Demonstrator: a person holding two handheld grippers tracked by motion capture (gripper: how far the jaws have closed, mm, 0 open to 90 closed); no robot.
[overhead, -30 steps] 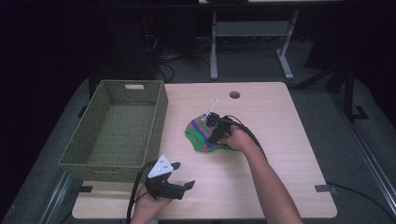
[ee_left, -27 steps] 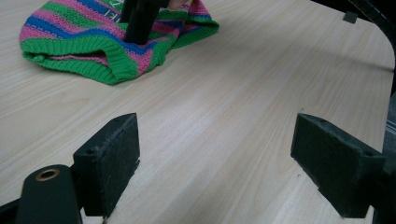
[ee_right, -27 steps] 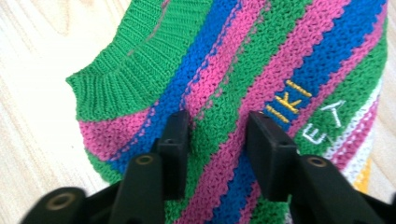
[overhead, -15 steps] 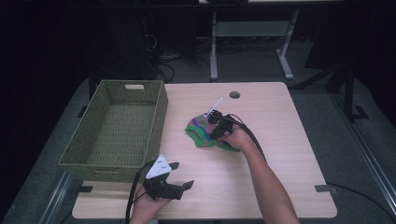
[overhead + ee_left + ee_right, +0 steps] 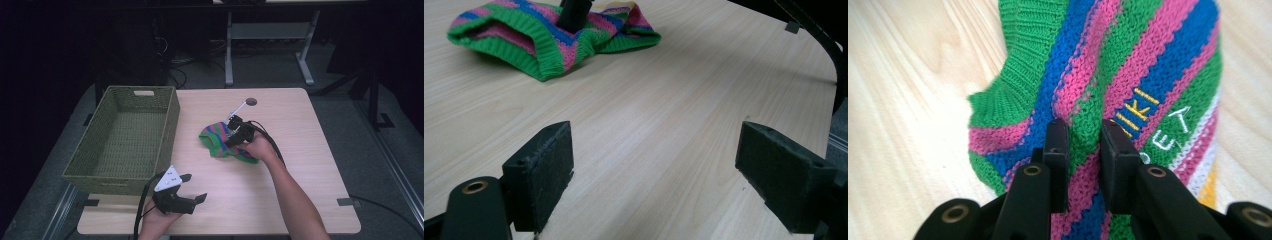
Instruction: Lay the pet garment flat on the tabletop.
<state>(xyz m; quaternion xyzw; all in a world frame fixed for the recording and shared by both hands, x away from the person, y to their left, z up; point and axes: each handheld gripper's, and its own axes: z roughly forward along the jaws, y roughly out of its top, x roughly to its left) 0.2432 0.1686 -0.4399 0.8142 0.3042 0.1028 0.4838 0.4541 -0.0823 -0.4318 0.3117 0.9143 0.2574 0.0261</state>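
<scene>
Dark floor and the grey legs of another desk lie behind a pale wooden table with rounded corners and a small round cable hole near its far edge.

At the left of the table stands an olive-green woven rectangular basket, with a handle slot in its far wall and nothing visible inside it.

Just in front of the basket's near right corner, close to the table's near edge, the person's left hand holds the left gripper, a black tool with a grey three-cornered plate on top and a cable trailing down off the table edge. Its jaws stand wide apart with only bare tabletop between them, as the left gripper view shows; nothing is in their grasp.

Near the middle of the table, to the right of the basket and apart from it, lies a crumpled knitted garment striped in green, blue and pink, with a ribbed green cuff and some yellow and white stitched lettering.

On its right side the right gripper, held by the person's right hand, presses down on it. In the right gripper view the jaws are nearly closed, pinching a raised fold of the striped knit between the two pads.
</scene>
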